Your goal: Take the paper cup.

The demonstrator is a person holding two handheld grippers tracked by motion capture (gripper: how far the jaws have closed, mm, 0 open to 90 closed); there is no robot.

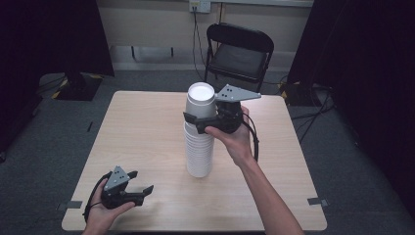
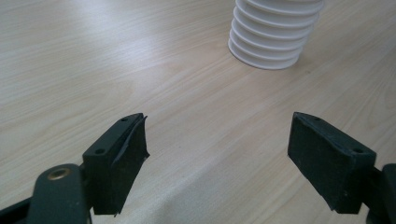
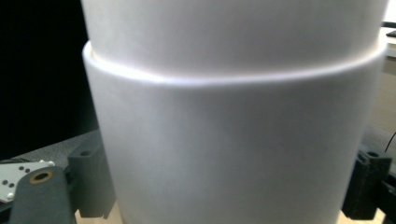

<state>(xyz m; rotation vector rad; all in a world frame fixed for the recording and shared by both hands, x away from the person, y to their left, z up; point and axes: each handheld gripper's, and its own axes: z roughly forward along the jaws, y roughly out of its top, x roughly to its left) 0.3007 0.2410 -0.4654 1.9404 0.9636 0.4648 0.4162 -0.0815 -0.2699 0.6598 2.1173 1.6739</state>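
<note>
A tall stack of white paper cups (image 1: pixel 199 152) stands upside down at the middle of the wooden table (image 1: pixel 142 127). My right gripper (image 1: pixel 198 119) reaches in from the right and is shut on the top cup (image 1: pixel 200 100), one jaw on each side of it. In the right gripper view the cup's white wall (image 3: pixel 233 140) sits between the two black jaws. My left gripper (image 1: pixel 142 181) rests open near the table's front left corner. In the left gripper view its jaws stand wide apart over bare wood (image 2: pixel 217 144), with the foot of the stack (image 2: pixel 273 32) farther off.
A black folding chair (image 1: pixel 239 54) stands behind the table's far edge. Dark curtains hang at both sides, and cables run across the grey floor at the right. Tape marks sit near the table's front corners.
</note>
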